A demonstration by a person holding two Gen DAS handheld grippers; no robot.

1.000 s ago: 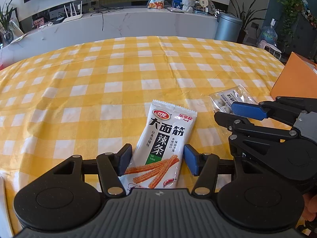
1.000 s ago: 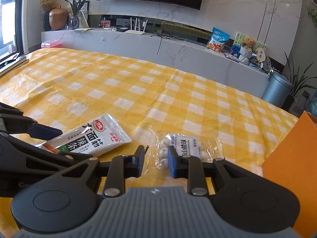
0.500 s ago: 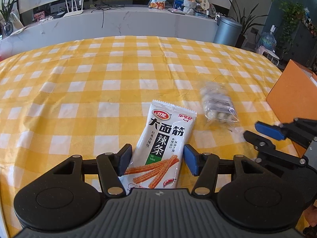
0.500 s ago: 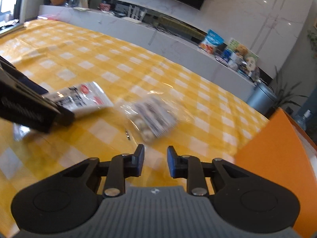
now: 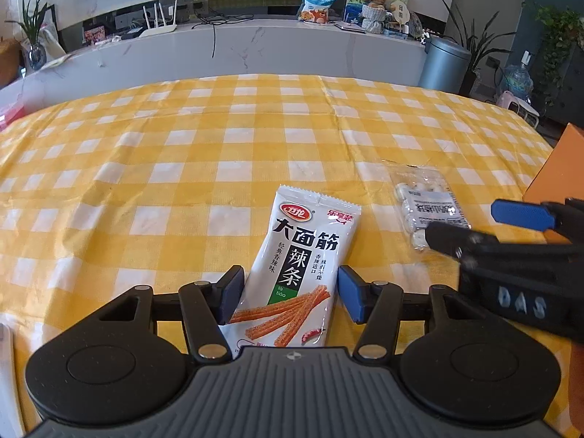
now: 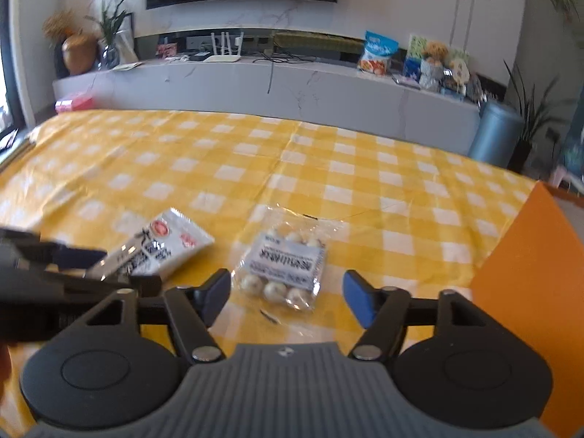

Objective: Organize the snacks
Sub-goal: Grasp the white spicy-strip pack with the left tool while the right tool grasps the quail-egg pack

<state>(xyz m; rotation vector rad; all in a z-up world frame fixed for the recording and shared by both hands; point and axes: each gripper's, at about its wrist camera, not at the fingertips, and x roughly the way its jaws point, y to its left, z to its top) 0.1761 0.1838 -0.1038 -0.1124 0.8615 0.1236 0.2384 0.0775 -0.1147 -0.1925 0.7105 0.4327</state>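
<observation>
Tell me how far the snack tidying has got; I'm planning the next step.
Nothing looks put away. The white spicy-strip packet lies between the left gripper's pads; the clear bag of white balls lies before the opening right gripper, ungripped. Both remain outside the orange box.

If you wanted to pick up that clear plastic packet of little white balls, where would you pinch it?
Probably by the near sealed edge of the clear plastic packet of white balls, coming from above. It lies flat on the yellow checked tablecloth, and the thin seam suits the opening right gripper better than the lumpy middle.
</observation>
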